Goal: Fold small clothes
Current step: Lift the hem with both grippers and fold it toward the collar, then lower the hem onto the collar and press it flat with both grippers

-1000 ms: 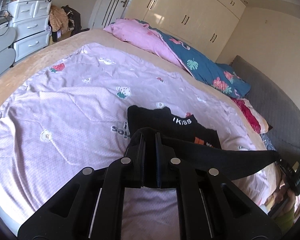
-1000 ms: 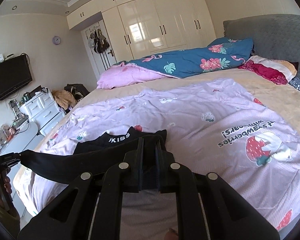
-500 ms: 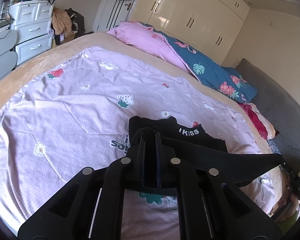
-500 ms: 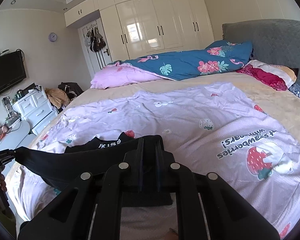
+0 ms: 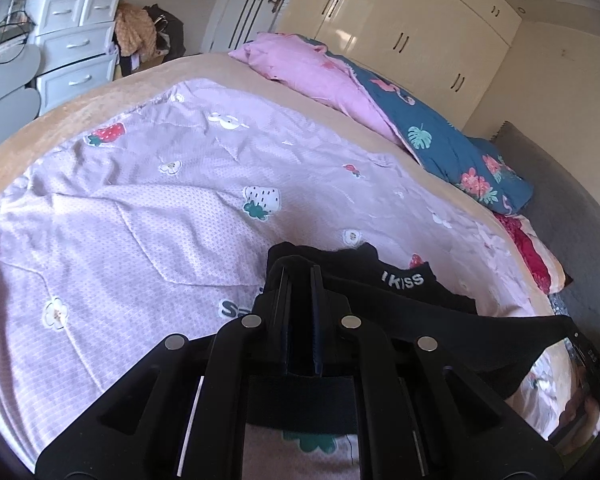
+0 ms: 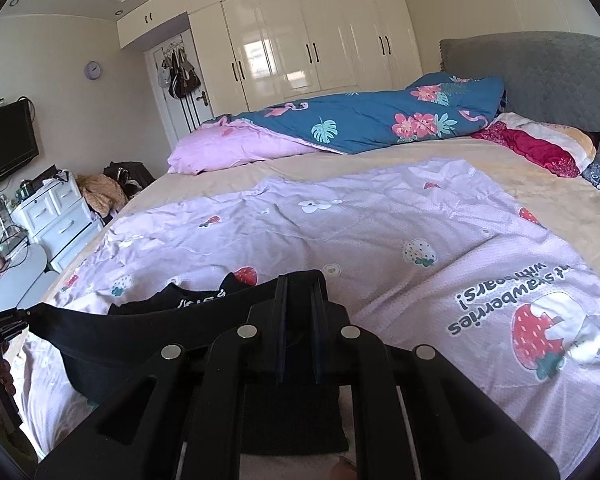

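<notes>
Indoors, lilac strawberry sheet [image 5: 148,216] on bed, cream wardrobes [image 6: 300,40] behind, both grippers' fingers clamping black garment [image 5: 404,280].

Sheet [image 6: 380,232] lies on bed [image 6: 540,184]. Garment [image 5: 404,280] on sheet's near edge, its front hem lifted off sheet btwn left gripper [image 5: 300,276] & right gripper [image 6: 300,284]. Duvet [image 6: 360,120] behind sheet, along bed's far side. Pillow [image 6: 540,144] at sheet's far right, by headboard [image 6: 540,72]. Drawers [image 6: 56,212] left of bed.
</notes>
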